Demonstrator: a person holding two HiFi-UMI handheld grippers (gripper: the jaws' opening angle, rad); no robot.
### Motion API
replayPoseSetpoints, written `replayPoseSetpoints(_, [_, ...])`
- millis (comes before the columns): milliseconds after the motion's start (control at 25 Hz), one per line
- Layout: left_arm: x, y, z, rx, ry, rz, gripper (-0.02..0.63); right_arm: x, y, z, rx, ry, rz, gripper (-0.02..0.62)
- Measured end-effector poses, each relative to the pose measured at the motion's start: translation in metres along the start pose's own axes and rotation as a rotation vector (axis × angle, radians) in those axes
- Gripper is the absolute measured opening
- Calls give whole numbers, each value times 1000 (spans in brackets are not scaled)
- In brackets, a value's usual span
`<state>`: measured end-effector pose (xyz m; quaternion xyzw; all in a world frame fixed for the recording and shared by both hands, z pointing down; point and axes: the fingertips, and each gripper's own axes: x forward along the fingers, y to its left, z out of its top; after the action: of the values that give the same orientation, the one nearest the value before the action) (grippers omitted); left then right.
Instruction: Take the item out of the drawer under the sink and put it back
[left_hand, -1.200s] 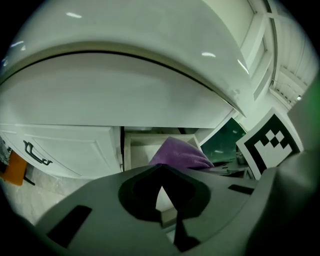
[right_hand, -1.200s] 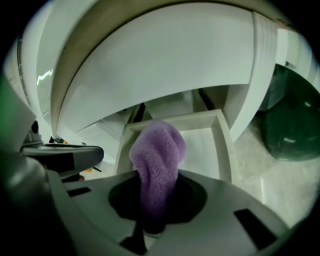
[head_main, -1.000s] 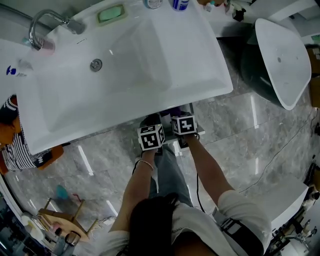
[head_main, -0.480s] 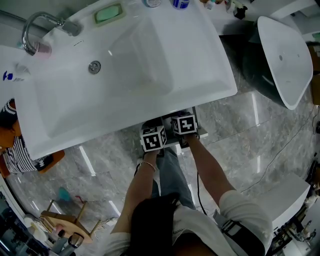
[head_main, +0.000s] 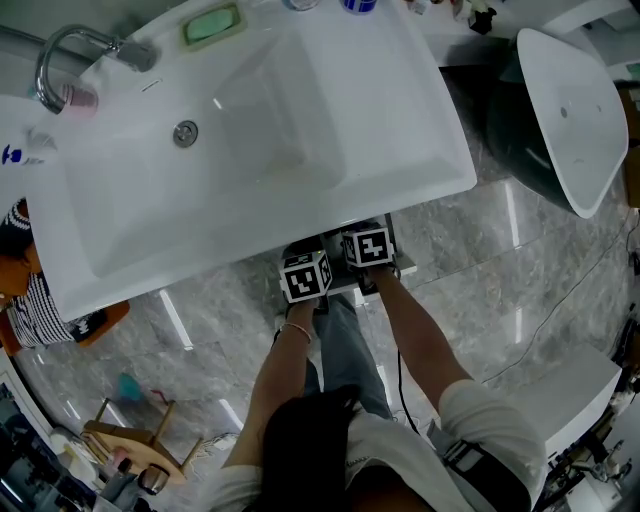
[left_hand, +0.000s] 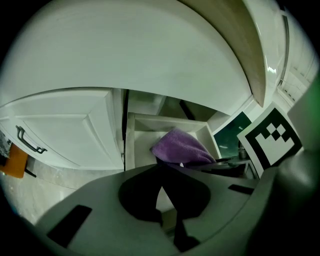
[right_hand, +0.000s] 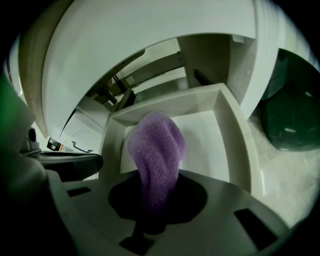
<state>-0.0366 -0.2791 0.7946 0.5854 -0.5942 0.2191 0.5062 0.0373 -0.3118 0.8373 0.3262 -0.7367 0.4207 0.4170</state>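
While the right gripper (right_hand: 151, 217) pinches the purple cloth (right_hand: 156, 150) above the open drawer (right_hand: 231, 131) (walls close), left gripper (left_hand: 161, 169) closed alongside.

**Legible text in the scene: none.**

No word, number or brand can be read in any view. The only signs are coded black-and-white square markers, which are patterns and not lettering. They stand on the visible faces of the left cube (head_main: 304, 277), part of the left gripper (left_hand: 161, 167), and of the right cube (head_main: 367, 248), part of the right gripper (right_hand: 152, 210). One face of the right cube also shows large in the left gripper view. Blue print stands on a white item (head_main: 12, 155) at the left end of the sink (head_main: 445, 150), and a blue-labelled container (head_main: 358, 5) stands at its far rim. Both prints are too small to read.
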Motion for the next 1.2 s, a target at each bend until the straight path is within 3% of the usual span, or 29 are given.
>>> replayPoseSetpoints(240, [4, -3, -4, -2, 13, -5, 3, -3, -2, -2, -7, 12, -10, 55])
replayPoseSetpoints(600, [-5, -4, -4, 4, 20, 1, 3, -21, -1, -4, 16, -18, 9, 124])
replayPoseSetpoints(760, [-14, -9, -5, -4, 11, -17, 3, -33, 8, -1, 24, -56, 51, 223])
replayPoseSetpoints(880, [-22, -11, -5, -6, 1, -25, 3, -41, 13, -1, 42, -69, 74, 253])
replayPoseSetpoints(1200, [-55, -25, 4, 22, -44, -39, 3, -85, 30, 10, 45, -183, 100, 256])
